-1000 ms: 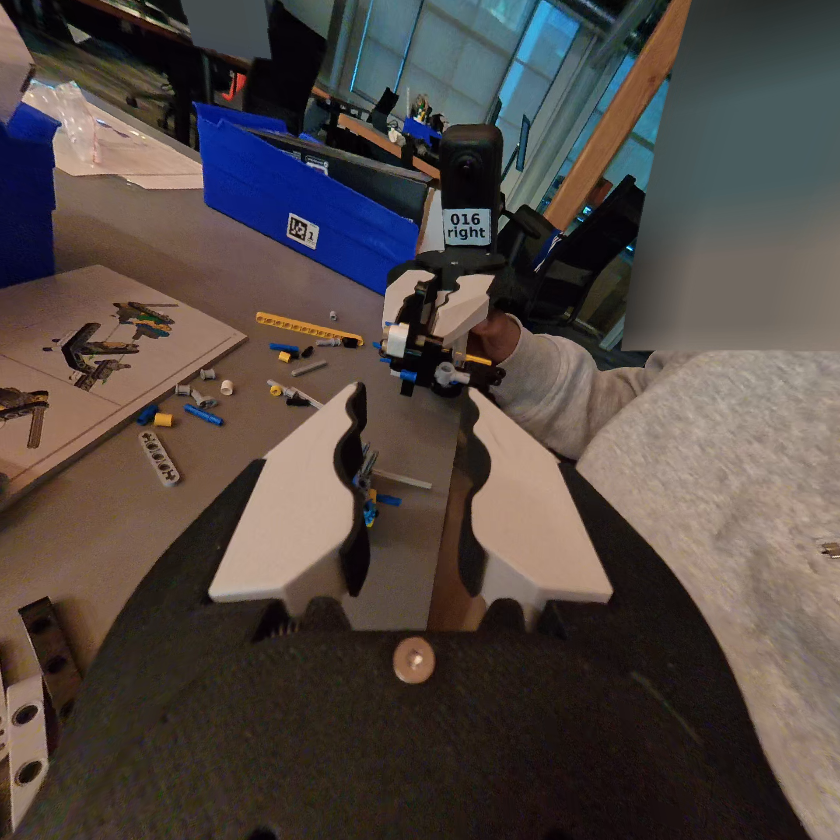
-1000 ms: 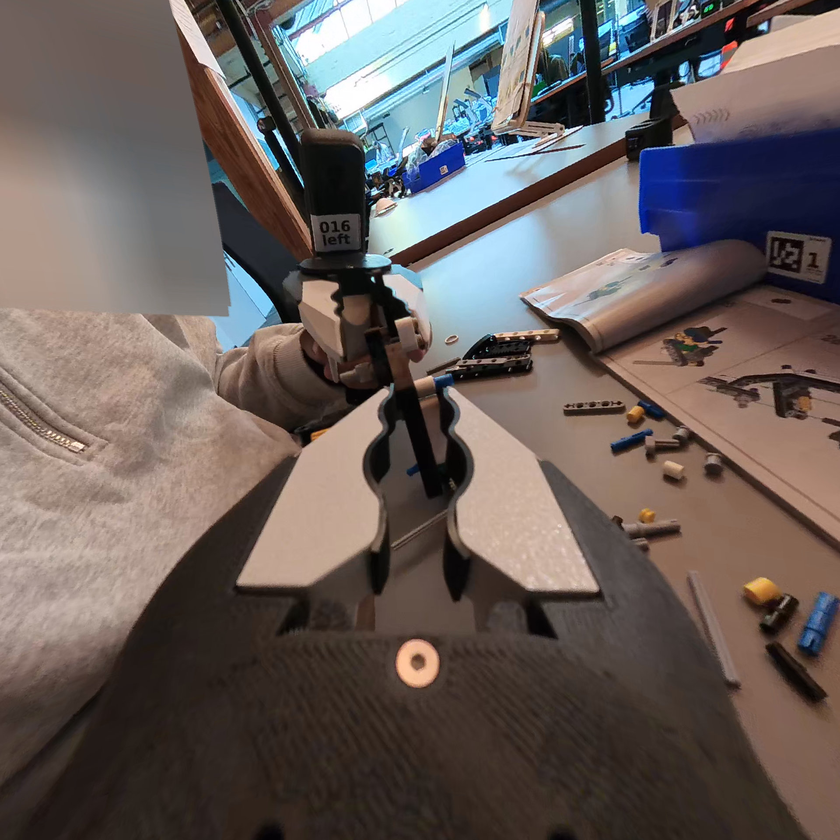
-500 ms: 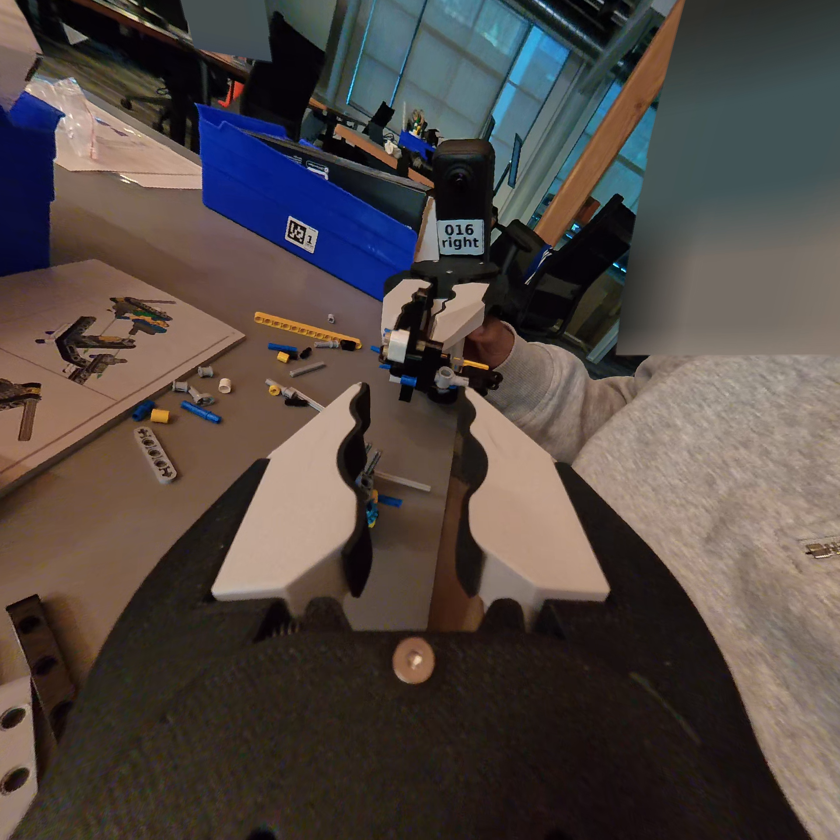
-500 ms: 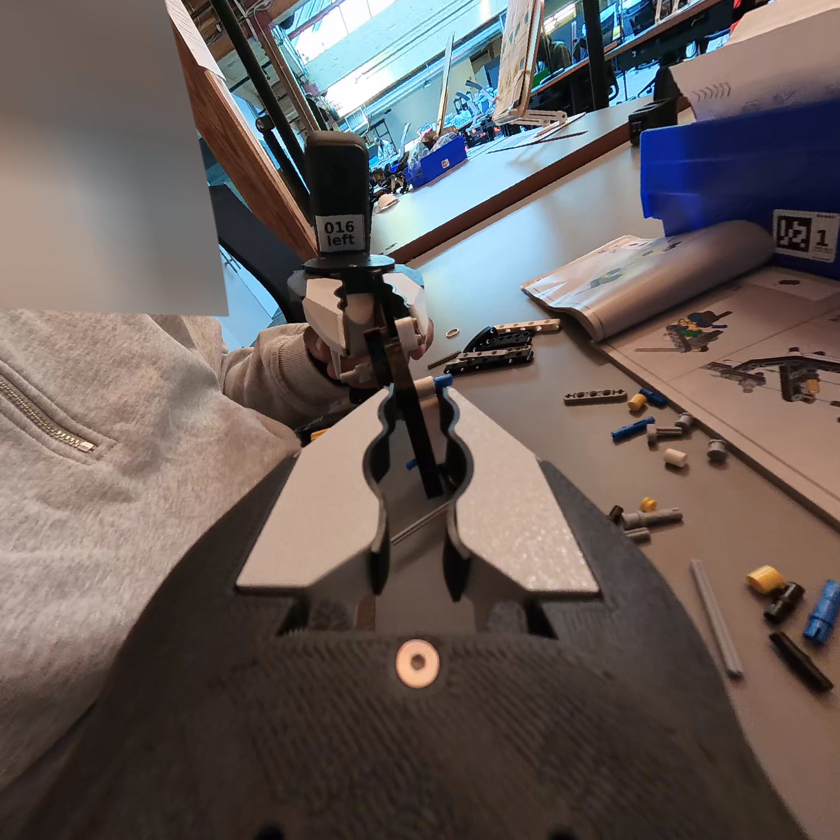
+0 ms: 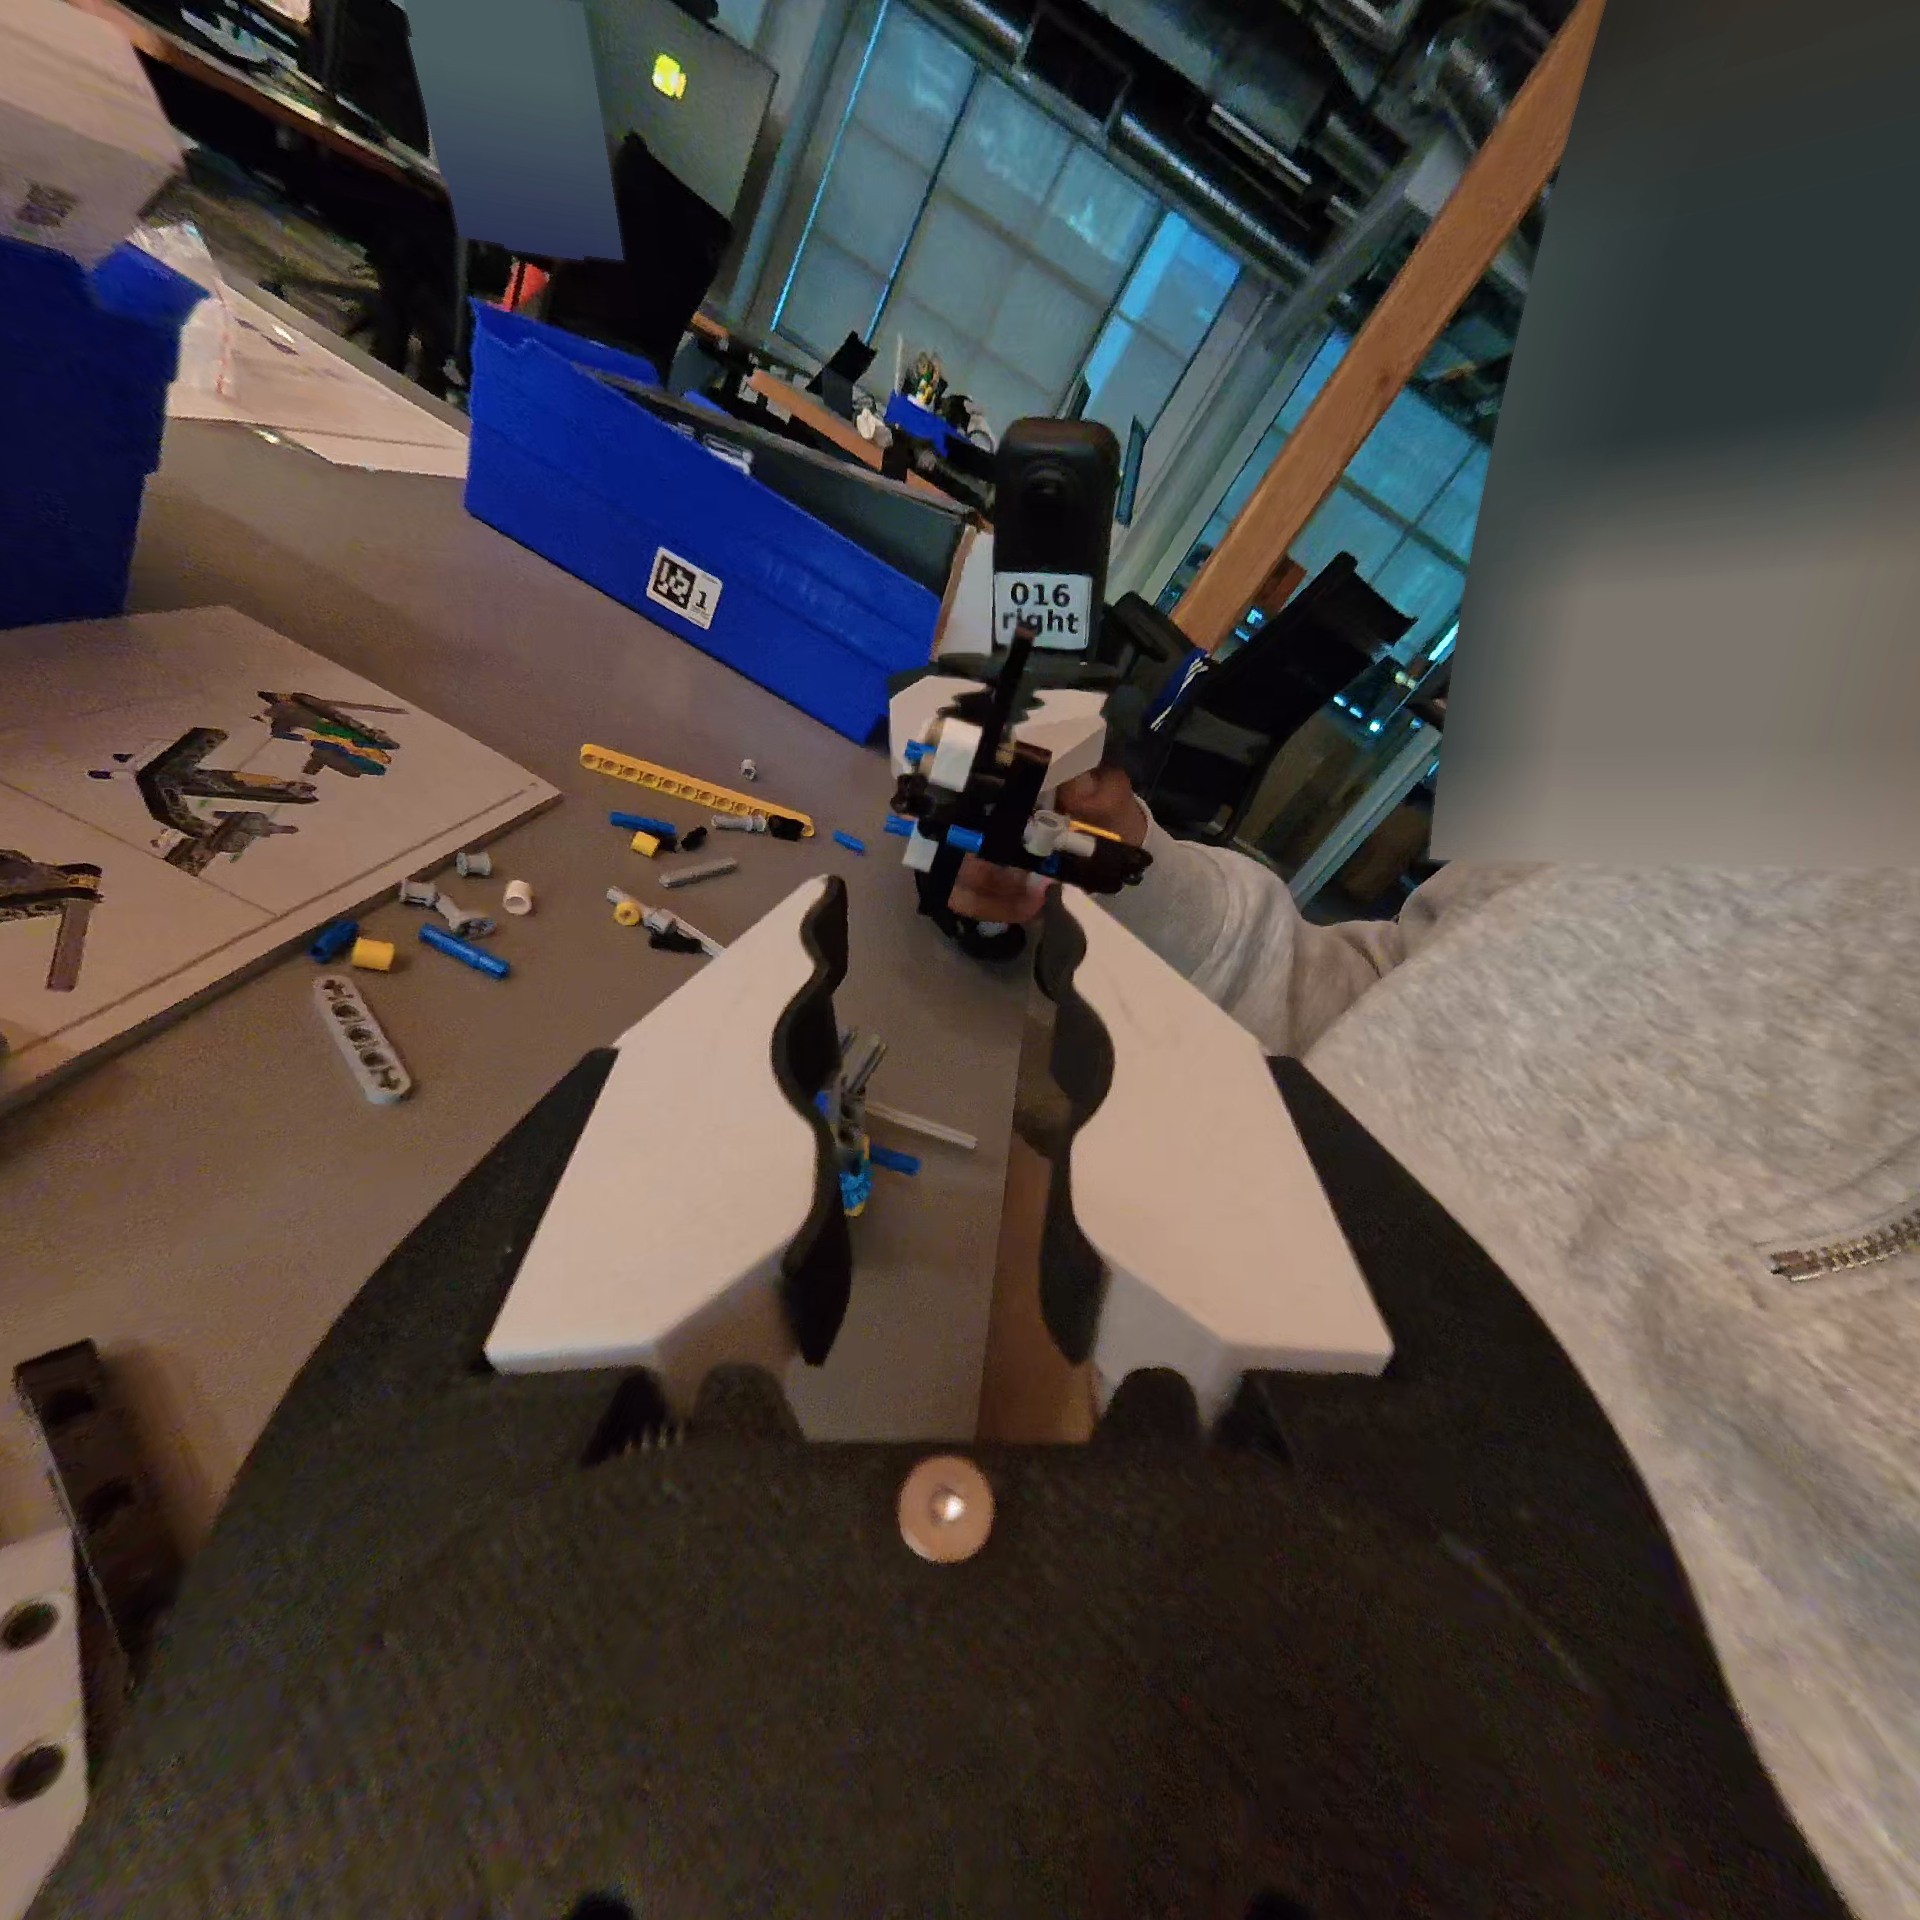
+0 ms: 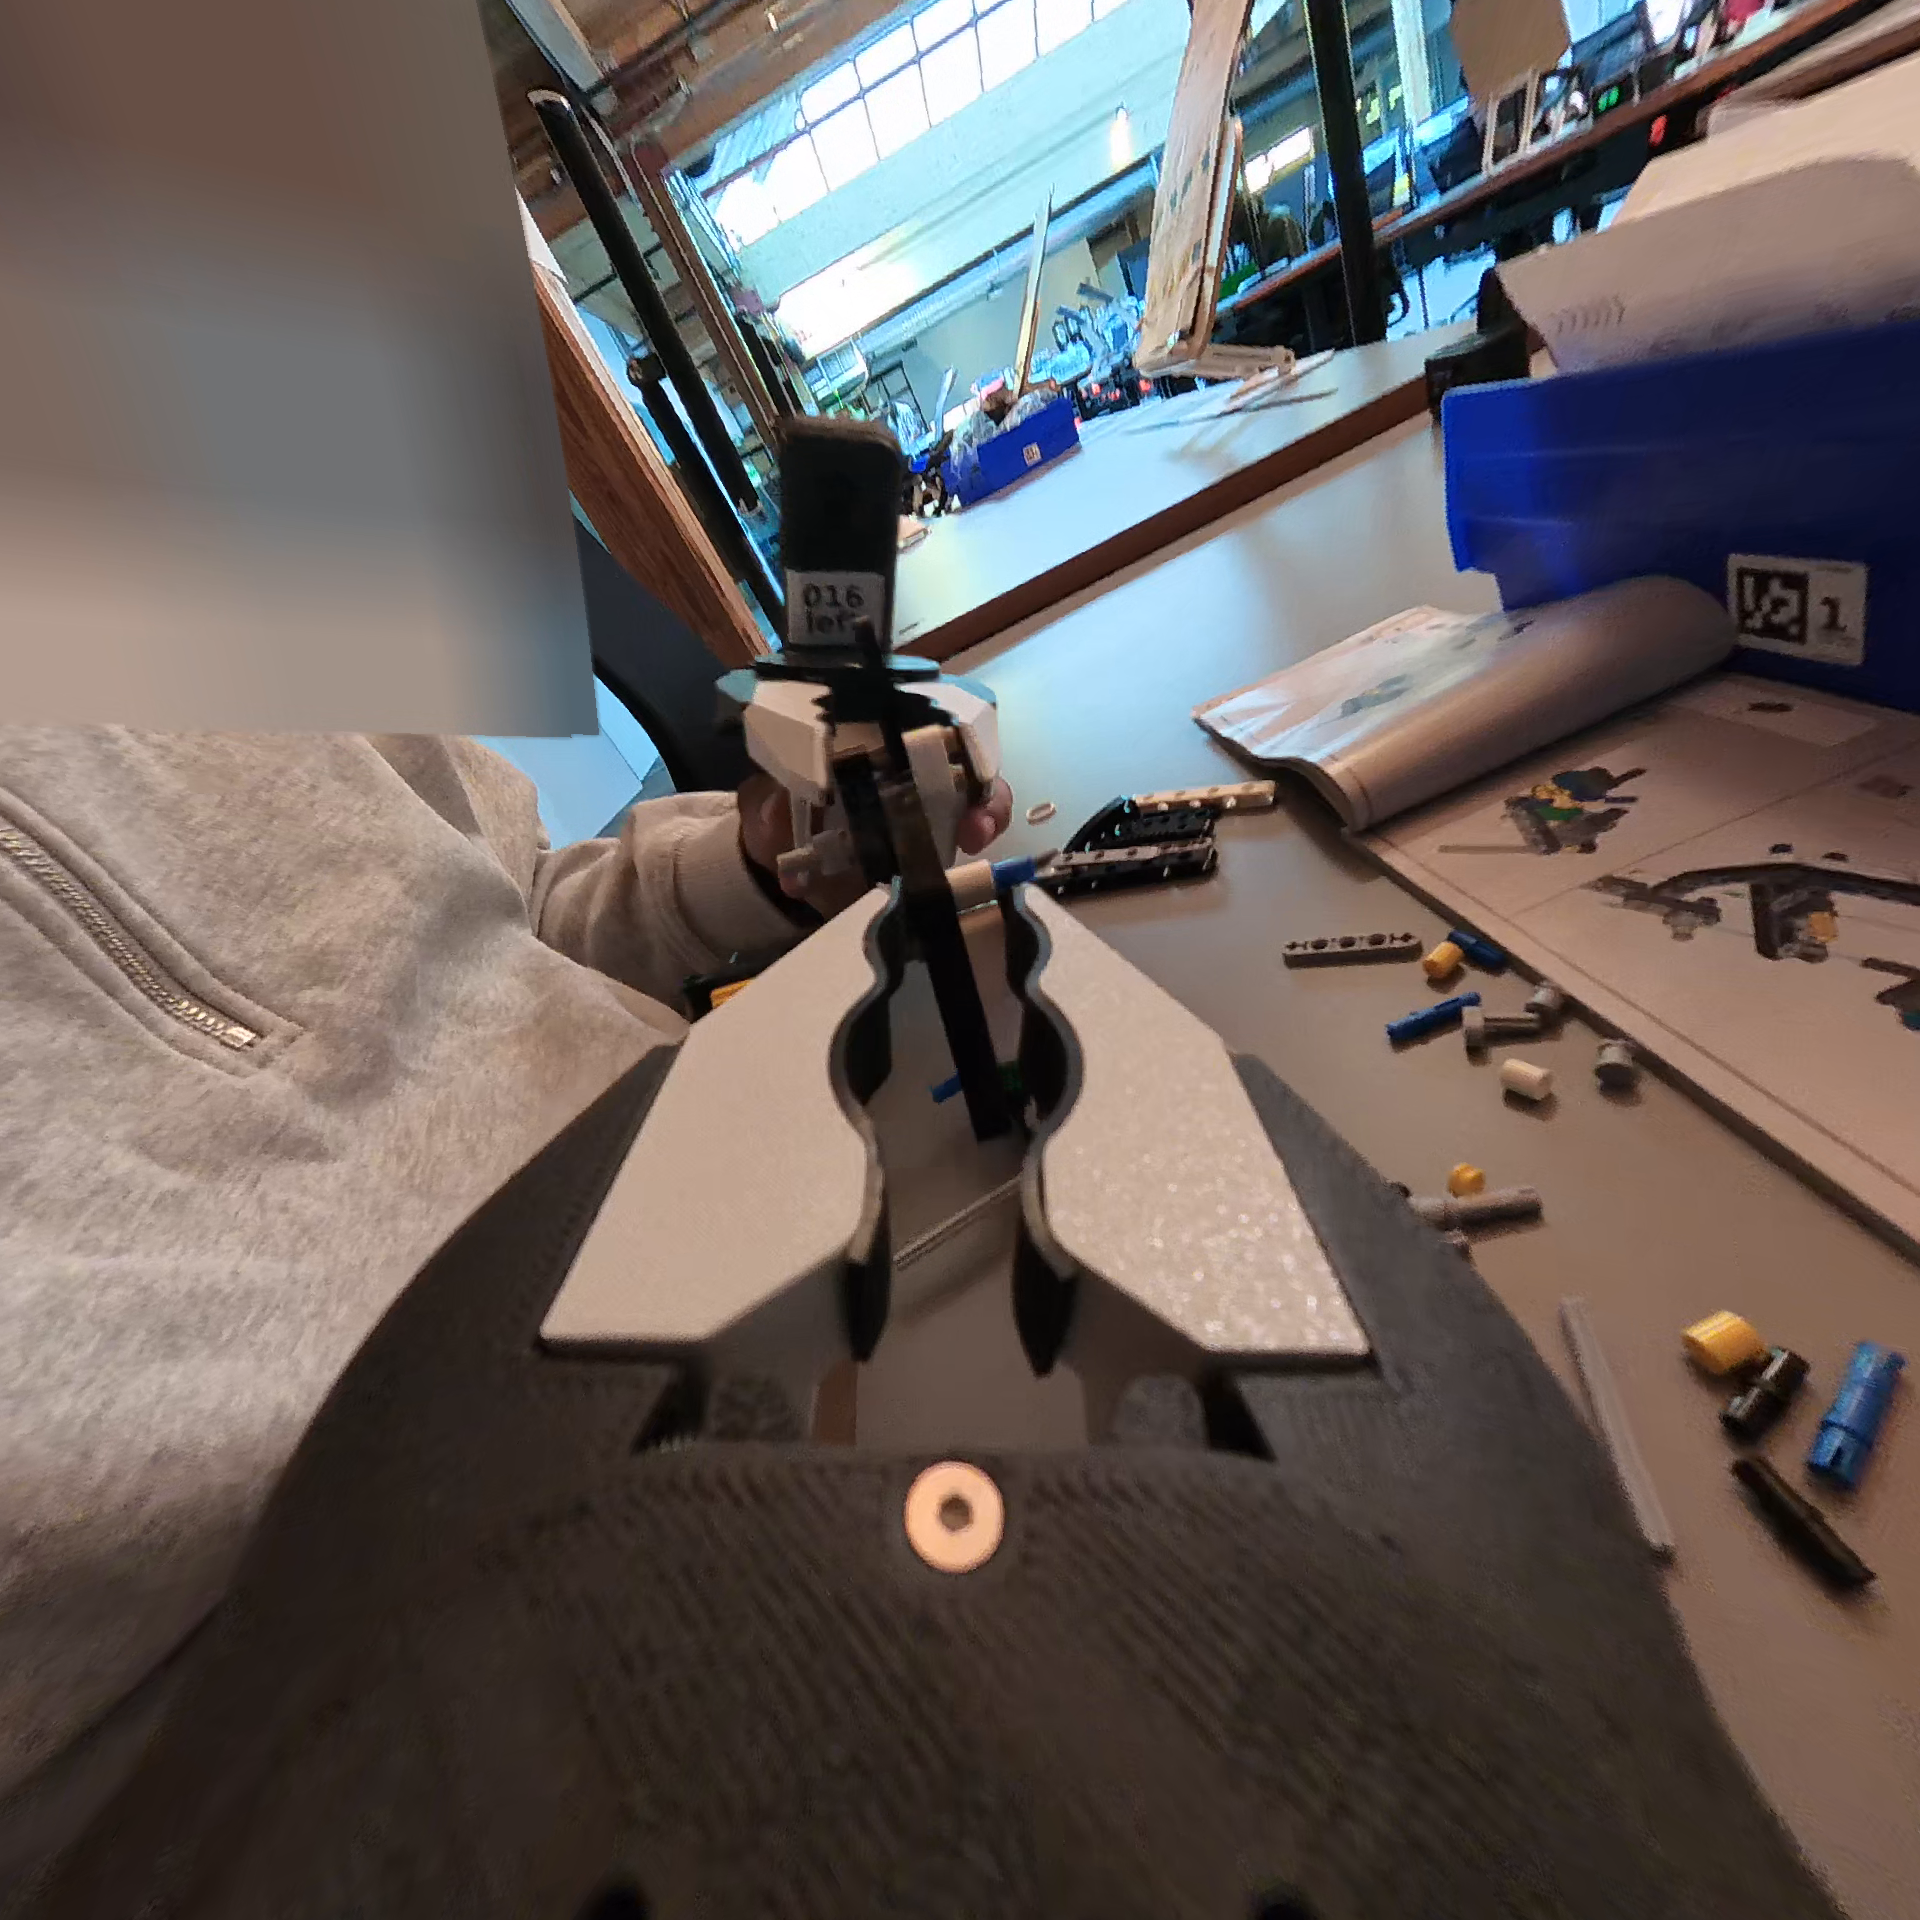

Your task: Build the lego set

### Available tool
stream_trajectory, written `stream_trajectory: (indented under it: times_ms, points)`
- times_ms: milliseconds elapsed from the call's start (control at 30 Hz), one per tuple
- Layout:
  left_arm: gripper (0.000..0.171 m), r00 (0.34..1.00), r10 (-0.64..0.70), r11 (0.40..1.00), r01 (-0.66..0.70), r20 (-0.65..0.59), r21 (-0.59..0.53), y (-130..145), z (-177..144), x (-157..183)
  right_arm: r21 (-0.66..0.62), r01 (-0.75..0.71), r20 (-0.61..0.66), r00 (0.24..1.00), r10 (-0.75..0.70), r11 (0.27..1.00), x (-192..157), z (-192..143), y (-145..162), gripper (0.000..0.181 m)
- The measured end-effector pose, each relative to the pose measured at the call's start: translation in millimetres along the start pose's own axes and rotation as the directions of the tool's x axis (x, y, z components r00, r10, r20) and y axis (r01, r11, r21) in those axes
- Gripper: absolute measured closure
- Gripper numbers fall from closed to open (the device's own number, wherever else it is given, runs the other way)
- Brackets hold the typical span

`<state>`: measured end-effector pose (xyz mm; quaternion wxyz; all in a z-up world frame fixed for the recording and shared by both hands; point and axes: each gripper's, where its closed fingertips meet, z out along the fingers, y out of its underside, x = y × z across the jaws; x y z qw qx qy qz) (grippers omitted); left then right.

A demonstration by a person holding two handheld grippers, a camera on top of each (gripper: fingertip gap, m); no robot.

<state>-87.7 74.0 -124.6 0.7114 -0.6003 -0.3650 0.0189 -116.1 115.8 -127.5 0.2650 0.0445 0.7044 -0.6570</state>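
Observation:
My right gripper [image 6: 953,906] is shut on a small Lego assembly [image 6: 948,977] of black beams, white parts and blue pins, held in the air. Its long black beam runs up between the fingers. In the left wrist view the same assembly [image 5: 992,805] sits in the right gripper [image 5: 997,727], just beyond my left gripper's tips. My left gripper [image 5: 940,902] is open and empty and faces the assembly closely. It also shows in the right wrist view [image 6: 868,743], open behind the assembly. Small blue and grey pieces [image 5: 857,1122] lie on the table below the left fingers.
An open instruction booklet [image 5: 208,810] and blue bins [image 5: 675,561] stand on the grey table. Loose pins, axles, a yellow beam [image 5: 686,784] and a grey beam [image 5: 364,1039] are scattered. A black and white sub-assembly [image 6: 1143,831] lies near the booklet [image 6: 1662,883]. The person's grey sleeve is close.
The right gripper has brought the assembly closer to the left gripper and turned it, so the long black beam now stands up. The left gripper has stayed open.

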Motion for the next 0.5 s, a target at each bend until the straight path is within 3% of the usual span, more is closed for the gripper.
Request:
stream_trajectory:
  times_ms: [367,500]
  points:
    - [0.136,0.998,-0.014,0.998,0.01,0.067,0.064,-0.4,-8.5,-25.7,0.098,-0.024,0.025,0.999,0.022,0.995,3.3,-9.7,-11.7,0.165]
    - [0.134,0.993,-0.104,0.991,0.1,0.047,0.083,-1.1,-10.3,-33.3,0.095,-0.029,0.028,0.999,0.026,0.995,4.2,-8.9,-10.1,0.164]
